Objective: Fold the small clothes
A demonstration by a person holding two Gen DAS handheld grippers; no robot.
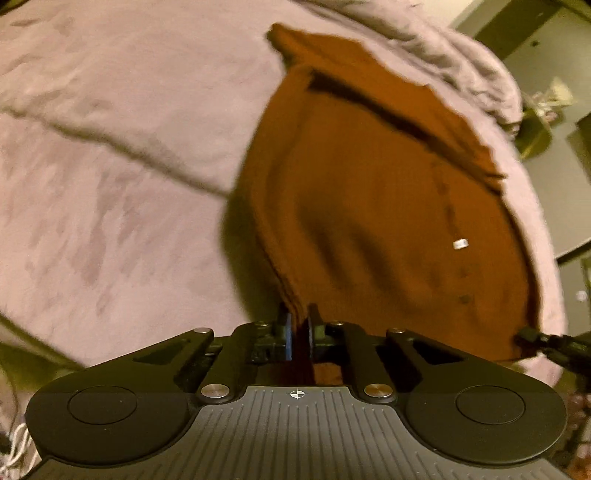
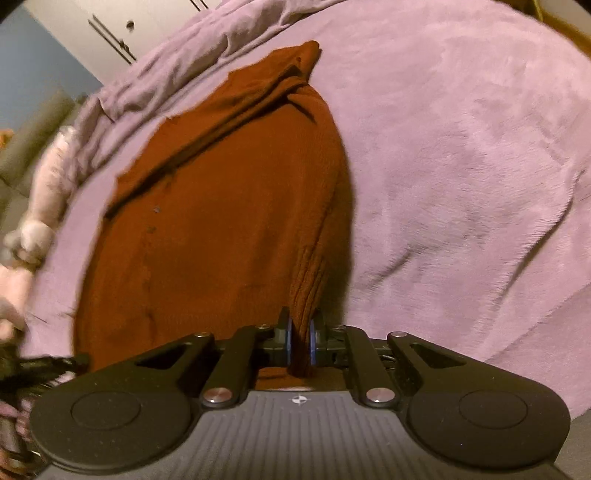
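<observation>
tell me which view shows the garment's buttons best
The left wrist view: on the brown knit garment a bright button and darker ones below stand out. The right wrist view shows only faint dark specks there.

A pinkish-mauve plush blanket (image 2: 461, 166) covers the bed, creased in long shallow folds and bunched into a ridge along its far edge. Beyond that edge stands a pale cabinet (image 2: 110, 26) with dark bar handles. A blurred pale pink soft toy (image 2: 40, 206) lies at the blanket's edge.
</observation>
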